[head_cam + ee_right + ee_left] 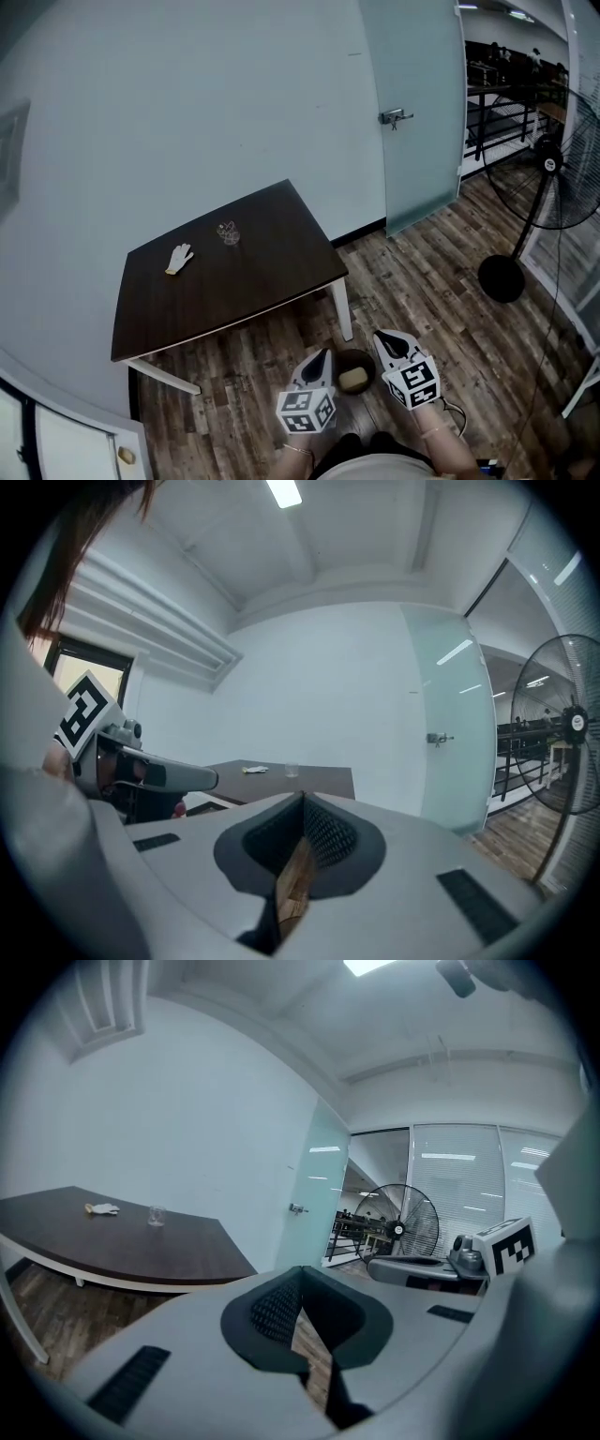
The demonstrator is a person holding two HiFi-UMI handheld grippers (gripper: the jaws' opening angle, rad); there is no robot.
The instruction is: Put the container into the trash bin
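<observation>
Container (229,232) clear, on dark rectangular table (244,281) | trash bin (366,357) round, dark | left tongs (300,1274) closed, empty | right tongs (303,799) closed, empty

Dark wood surface (234,281) on white legs sits left of centre, close up to a plain pale blue wall (187,103). There's a white glove (179,258) lying flat near the surface's upper left part, with bare wood all round it. Upper right you've got a frosted glass door (417,103) with a metal lever handle (395,117). Further right, a big black pedestal fan (561,169) stands upright on its round base (502,278), on the wood-plank floor (422,291). Black railings (497,117) show past the door, top right corner.
</observation>
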